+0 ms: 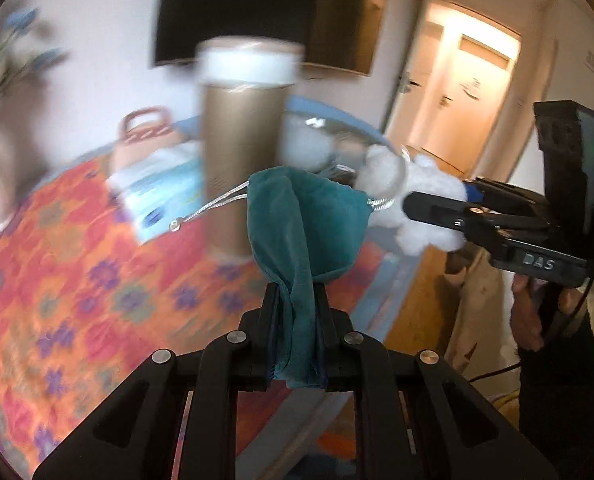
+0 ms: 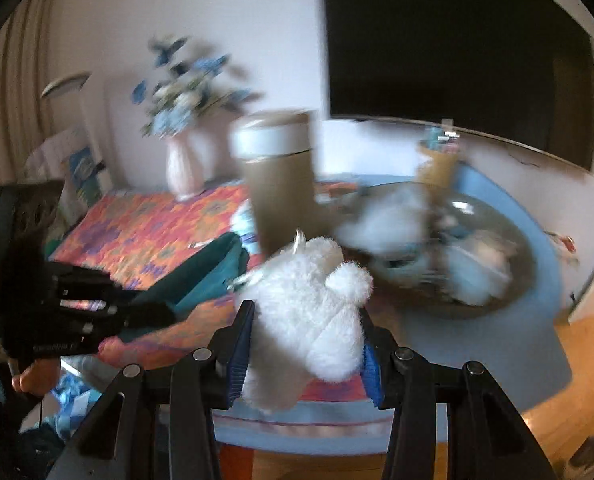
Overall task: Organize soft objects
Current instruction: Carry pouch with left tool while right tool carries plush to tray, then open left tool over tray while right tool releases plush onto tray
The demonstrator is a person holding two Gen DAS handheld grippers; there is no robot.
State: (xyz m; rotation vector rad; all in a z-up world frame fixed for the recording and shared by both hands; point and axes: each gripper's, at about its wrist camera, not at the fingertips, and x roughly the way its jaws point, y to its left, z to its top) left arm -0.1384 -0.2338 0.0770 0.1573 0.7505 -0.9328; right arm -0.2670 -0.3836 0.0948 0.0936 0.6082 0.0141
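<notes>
My left gripper [image 1: 297, 292] is shut on a teal drawstring pouch [image 1: 303, 224], held above the table; its silver cord hangs to the left. The pouch also shows in the right wrist view [image 2: 209, 270]. My right gripper [image 2: 305, 320] is shut on a fluffy white plush toy [image 2: 309, 308], held above the table's front edge. That toy shows in the left wrist view [image 1: 421, 196], right beside the pouch's mouth, with the right gripper [image 1: 417, 204] behind it. A glass bowl [image 2: 517, 248] on the right holds more soft white items.
A tall gold cylinder with a white band [image 1: 243, 136] stands mid-table on the orange patterned cloth [image 1: 57, 280]. A stack of blue-white packets [image 1: 161, 196] and a pink basket [image 1: 145, 132] lie behind. A vase of blue flowers [image 2: 185, 160] stands at the back.
</notes>
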